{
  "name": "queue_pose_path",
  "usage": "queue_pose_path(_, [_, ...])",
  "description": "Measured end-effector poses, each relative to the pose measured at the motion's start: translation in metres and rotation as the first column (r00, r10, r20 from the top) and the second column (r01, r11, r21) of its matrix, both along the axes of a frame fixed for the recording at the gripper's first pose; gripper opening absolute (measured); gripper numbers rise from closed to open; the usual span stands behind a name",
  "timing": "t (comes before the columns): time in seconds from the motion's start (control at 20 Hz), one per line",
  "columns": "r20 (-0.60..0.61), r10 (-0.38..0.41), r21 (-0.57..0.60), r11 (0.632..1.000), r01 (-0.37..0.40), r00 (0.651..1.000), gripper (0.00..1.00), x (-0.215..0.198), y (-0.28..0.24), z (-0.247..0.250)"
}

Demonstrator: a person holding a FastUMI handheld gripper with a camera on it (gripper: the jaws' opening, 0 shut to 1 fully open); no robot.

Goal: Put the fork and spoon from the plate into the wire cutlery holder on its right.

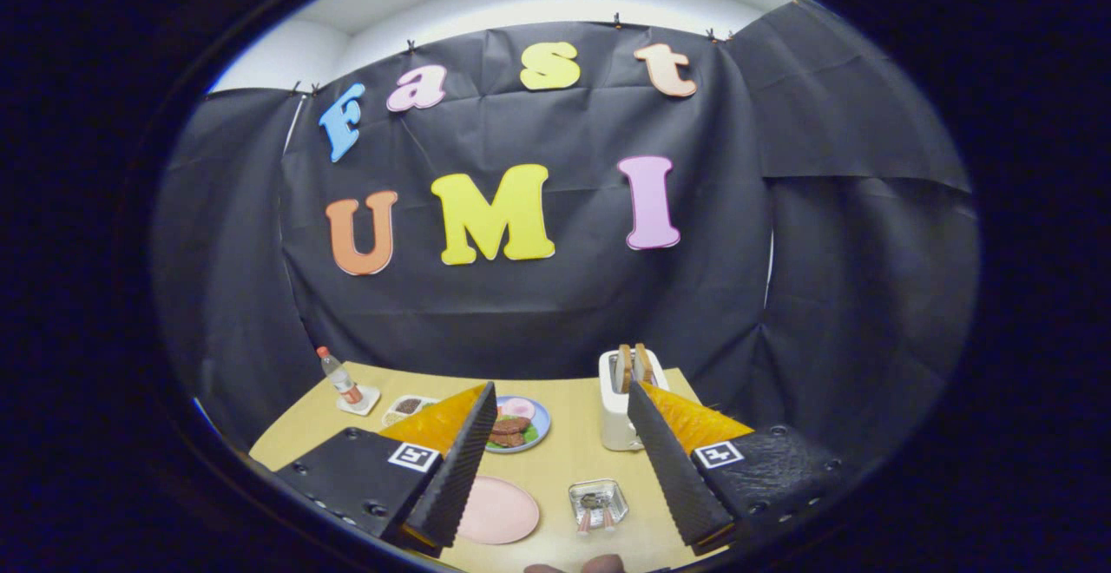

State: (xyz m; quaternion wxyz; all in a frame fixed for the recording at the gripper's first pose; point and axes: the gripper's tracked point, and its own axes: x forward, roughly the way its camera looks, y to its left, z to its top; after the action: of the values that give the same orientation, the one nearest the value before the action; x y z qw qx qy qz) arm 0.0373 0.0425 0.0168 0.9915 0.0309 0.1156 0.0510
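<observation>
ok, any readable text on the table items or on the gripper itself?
Label on the bottle: too small to read.
Two square tags on the gripper: black-and-white patterns, no words.
On the toaster, pink plate and wire holder: no text visible.
The jaws stand open over the table with nothing between them.

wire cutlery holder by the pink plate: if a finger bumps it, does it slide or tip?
Probably slides. The wire cutlery holder looks low and squat, so tipping seems unlikely. Open wire suggests it is light, and the wooden table looks smooth, so a nudge may skate it. Handles poke out its near side and could shift. The gripper is open above it, touching nothing.
</observation>
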Motion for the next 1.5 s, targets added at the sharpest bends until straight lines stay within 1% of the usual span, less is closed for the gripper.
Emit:
queue_pose_path(0.2, [0.055,-0.023,0.002,1.0,0.023,0.998,0.91,-0.019,-0.006,-0.004])
queue_pose_path(0.5, [0.081,-0.049,-0.007,0.999,0.05,0.995,0.91,-0.021,-0.017,-0.004])
queue_pose_path(0.85, [0.099,-0.051,-0.005,0.999,0.052,0.994,0.92,-0.028,-0.023,0.0])
queue_pose_path(1.0, [0.113,-0.048,0.002,0.999,0.048,0.992,0.94,-0.029,-0.022,0.006])
queue_pose_path(1.5, [0.147,-0.045,0.011,0.999,0.044,0.988,0.94,-0.041,-0.024,0.018])
